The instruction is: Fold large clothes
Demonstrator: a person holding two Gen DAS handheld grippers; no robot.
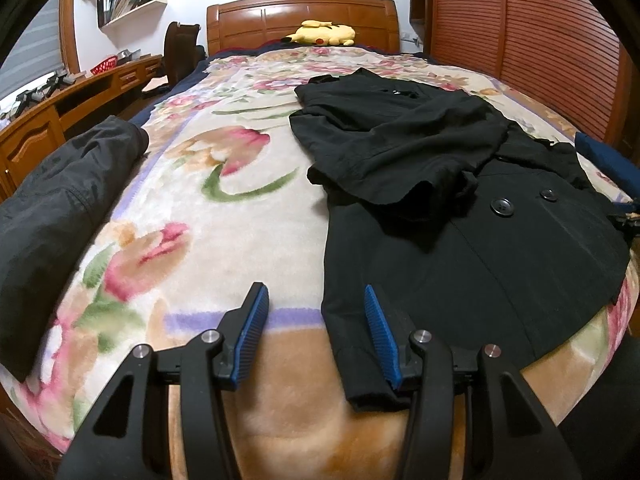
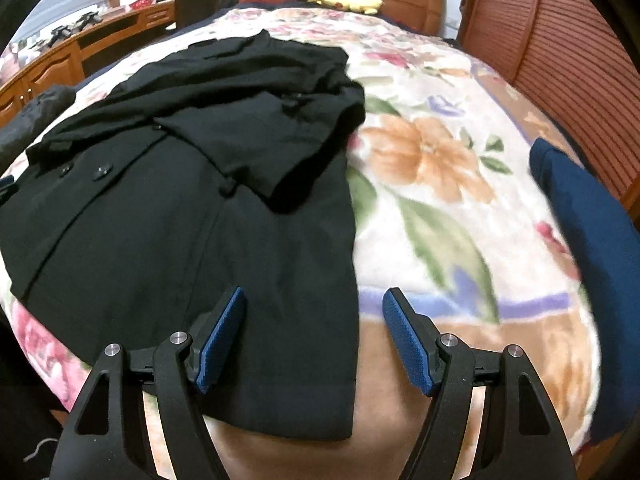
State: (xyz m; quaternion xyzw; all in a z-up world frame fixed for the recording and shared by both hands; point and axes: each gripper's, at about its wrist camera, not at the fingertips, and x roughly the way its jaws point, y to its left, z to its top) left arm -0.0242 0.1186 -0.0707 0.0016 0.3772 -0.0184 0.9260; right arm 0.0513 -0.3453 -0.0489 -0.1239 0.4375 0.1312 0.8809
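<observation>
Both fingers [image 1: 256, 316] agape (empty) over coat [image 1: 480, 264].

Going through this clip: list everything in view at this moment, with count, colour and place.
Black buttoned coat: one, black, laid on the bed, sleeves folded over its front.
Floral fleece blanket: one, cream with pink and orange flowers, covering the bed.
Dark grey jacket: one, at the bed's left edge.
Navy blue garment: one, at the bed's right edge.
Yellow plush toy: one, by the wooden headboard.
Wooden desk: one, brown, left of the bed.
Left gripper: open, blue pads, at the coat's near-left hem corner.
Right gripper: open, at the near-right hem corner.
</observation>
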